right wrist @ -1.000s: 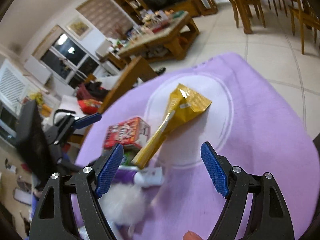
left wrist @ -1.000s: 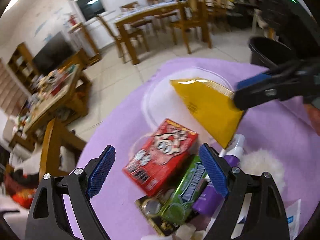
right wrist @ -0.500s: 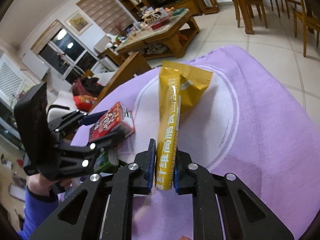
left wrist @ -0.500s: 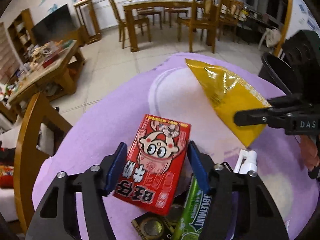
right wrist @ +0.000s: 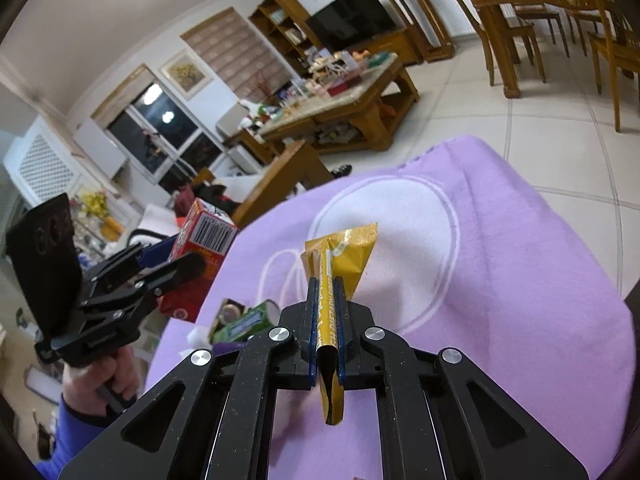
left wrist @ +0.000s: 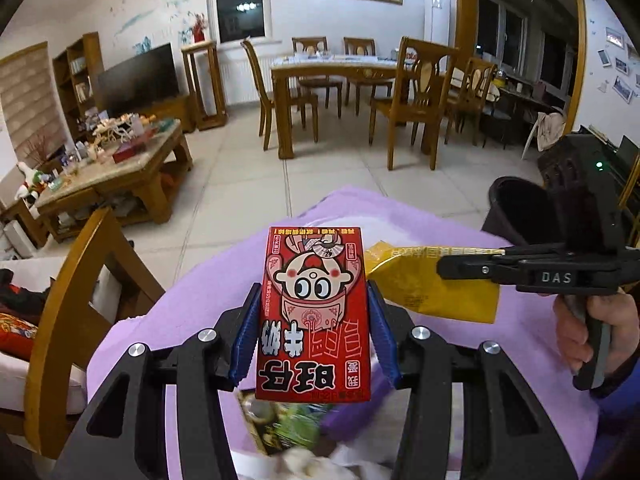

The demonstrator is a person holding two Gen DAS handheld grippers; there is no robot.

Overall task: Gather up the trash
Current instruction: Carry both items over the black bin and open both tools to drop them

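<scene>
Over a lilac cloth (right wrist: 520,280) in a tiled living room, the left gripper (left wrist: 314,340) clamps a red carton (left wrist: 314,312), the right gripper (right wrist: 325,332) a yellow wrapper (right wrist: 340,256).

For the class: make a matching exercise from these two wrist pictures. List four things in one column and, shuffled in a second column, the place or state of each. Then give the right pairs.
Column 1
1. red carton
2. yellow wrapper
3. green gum pack
4. black bin

Column 2
A. lying on the purple cloth
B. clamped in the right hand-held gripper
C. standing beyond the cloth's far right edge
D. clamped in the left hand-held gripper

Pairs: 1-D, 2-B, 3-A, 4-C
</scene>
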